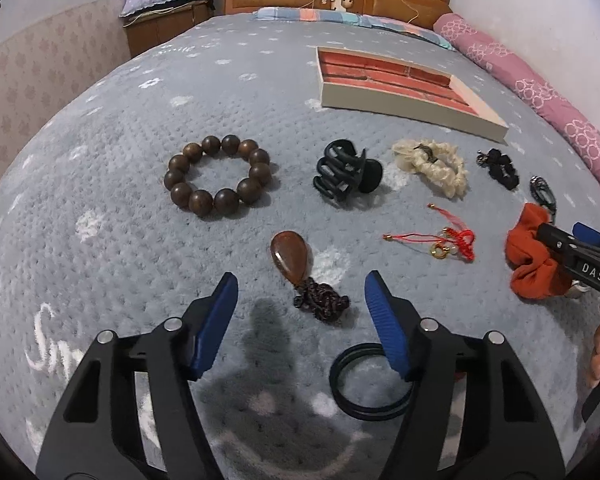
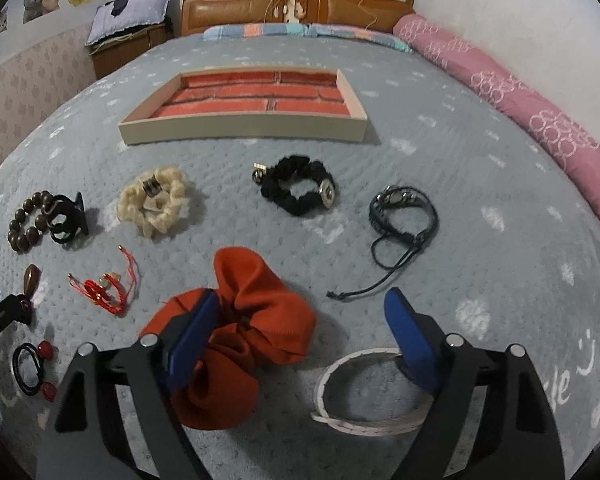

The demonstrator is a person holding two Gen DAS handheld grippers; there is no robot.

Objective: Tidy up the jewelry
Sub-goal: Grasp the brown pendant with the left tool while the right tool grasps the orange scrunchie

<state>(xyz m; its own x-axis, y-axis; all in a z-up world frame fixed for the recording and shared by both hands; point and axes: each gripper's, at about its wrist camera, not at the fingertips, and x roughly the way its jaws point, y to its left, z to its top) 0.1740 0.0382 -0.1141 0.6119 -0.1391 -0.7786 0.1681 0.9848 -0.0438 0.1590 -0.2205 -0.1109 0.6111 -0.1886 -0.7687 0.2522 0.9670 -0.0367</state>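
Left tongs (image 1: 300, 300) stand open over the bed (image 1: 120, 160), the brown pendant (image 1: 291, 256) lying between the tips, untouched. Right tongs (image 2: 304, 320) are open astride the orange scrunchie (image 2: 256, 320). The tray (image 2: 244, 128) sits beyond, toward the headboard.

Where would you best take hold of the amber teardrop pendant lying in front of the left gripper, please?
Probably grip the knotted dark cord at the amber pendant's near end, from above: it is bulky and soft, while the stone looks smooth and flat on the blanket.
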